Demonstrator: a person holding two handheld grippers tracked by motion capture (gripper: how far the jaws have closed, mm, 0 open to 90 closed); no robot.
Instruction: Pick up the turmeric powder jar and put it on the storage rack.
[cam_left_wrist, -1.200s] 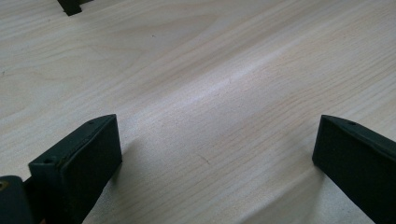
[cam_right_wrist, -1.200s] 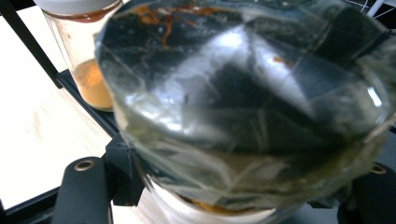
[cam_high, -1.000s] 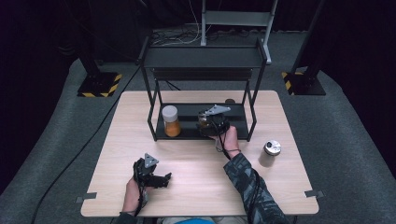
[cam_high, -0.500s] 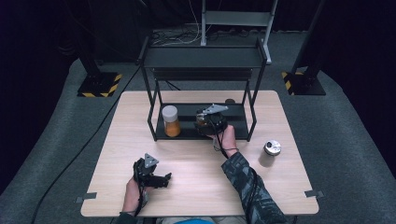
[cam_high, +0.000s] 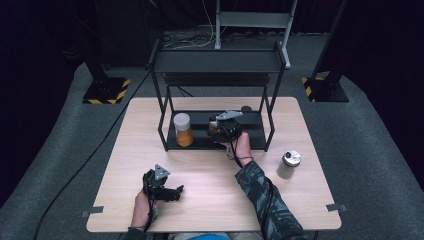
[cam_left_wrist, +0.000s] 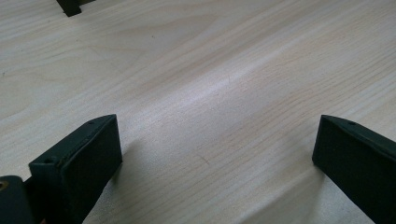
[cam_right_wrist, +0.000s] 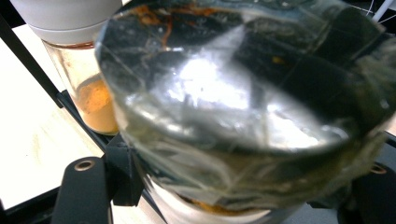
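At the centre of the high view, on the lower shelf of the black rack, sits the jar I am working with, pinched between the fingers of my right gripper. Seen close in the right gripper view, the jar has a dark, glossy, foil-wrapped top and orange contents at its base, and it leans toward the camera rather than standing true. Compared with the frames a second and half a second back, my right hand has crept only slightly leftward in the picture and the grip has not loosened; the jar is on or just over the shelf, but I cannot tell whether its base has touched down. My reading: the placing is nearly finished, with the release still to come. Just left of it stands a second jar with a white lid and orange powder, close enough to be knocked if I swing wide. Lower left, my left gripper rests low over the bench, fingers spread with nothing between them, unmoved. At right, a silver-topped container waits apart.
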